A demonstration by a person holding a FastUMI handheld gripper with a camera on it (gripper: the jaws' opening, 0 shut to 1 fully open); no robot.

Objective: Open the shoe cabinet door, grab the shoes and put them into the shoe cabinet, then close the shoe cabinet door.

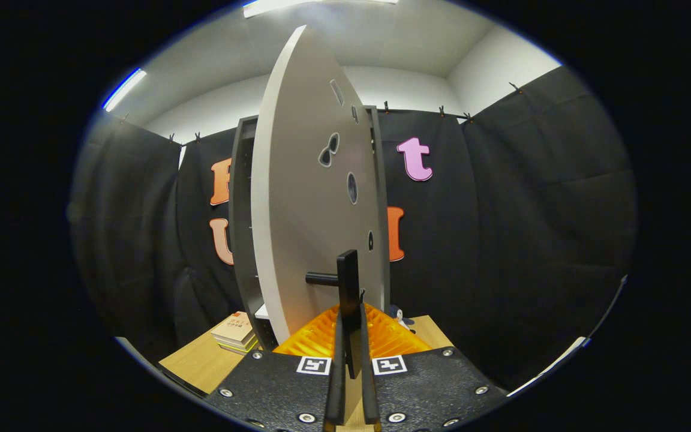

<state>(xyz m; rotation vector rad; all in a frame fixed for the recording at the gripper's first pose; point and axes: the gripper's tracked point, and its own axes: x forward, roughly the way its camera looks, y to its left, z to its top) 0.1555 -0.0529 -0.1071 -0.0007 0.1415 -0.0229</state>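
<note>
- The gripper (351,348) has its fingers pressed onto the black door handle (348,294), one on each side of the upright bar, pinching it between them.
- The handle is a slim vertical bar, its long axis running straight up and down; a short round stub (321,278) joins it sideways to the door.
- The cabinet door (315,204) is pale grey and stands swung out from the cabinet, seen nearly edge-on. Its long axis is vertical, and its free edge points toward the camera.
- The door's face carries several small dark oval and rectangular cut-outs or fittings (352,188); what they are cannot be told.
- The shoe cabinet (242,210) is a dark, tall frame just beyond the door, standing upright on the wooden desk (198,363).
- A small stack of books (235,332) lies flat on the desk, just beside the foot of the cabinet.
- A little of a pale object (402,318) shows on the desk past the fingers, too hidden to identify.
- Black cloth (531,228) hangs behind the cabinet.
</note>
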